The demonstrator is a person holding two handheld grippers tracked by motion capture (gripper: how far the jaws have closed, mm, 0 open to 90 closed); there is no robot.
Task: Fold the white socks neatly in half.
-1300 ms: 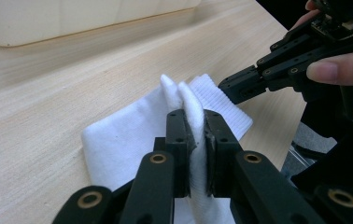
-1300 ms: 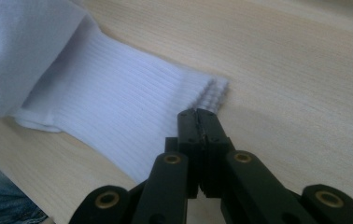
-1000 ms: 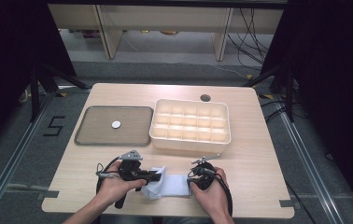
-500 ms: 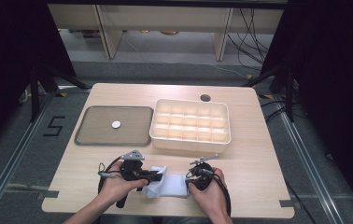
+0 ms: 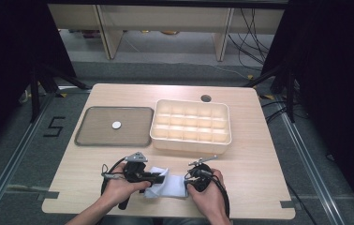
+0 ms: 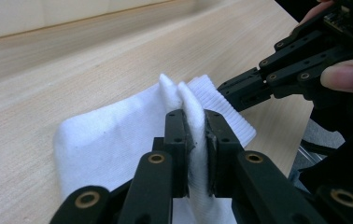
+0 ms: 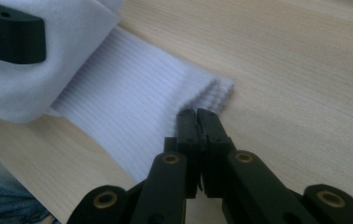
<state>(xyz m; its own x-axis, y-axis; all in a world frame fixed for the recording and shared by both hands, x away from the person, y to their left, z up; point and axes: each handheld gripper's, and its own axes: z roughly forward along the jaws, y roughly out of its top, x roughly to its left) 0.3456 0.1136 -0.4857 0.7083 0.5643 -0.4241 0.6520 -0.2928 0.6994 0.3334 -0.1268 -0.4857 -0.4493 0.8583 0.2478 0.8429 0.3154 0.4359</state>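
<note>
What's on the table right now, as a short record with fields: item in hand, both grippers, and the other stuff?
item: white sock, near edge of table
left gripper: shut on a pinched fold of the sock
right gripper: jaws together at the ribbed cuff; cannot tell if fabric is caught
tray: far left, holds a small white disc
bin: cream, many compartments, right of the tray

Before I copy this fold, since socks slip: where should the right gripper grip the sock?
Probably at the ribbed cuff, coming in low along the table from the person's right. The sock lies flat with the cuff's open edge facing the right gripper, whose jaws look shut beside it. The left gripper pinches a raised fold at the other end.
</note>
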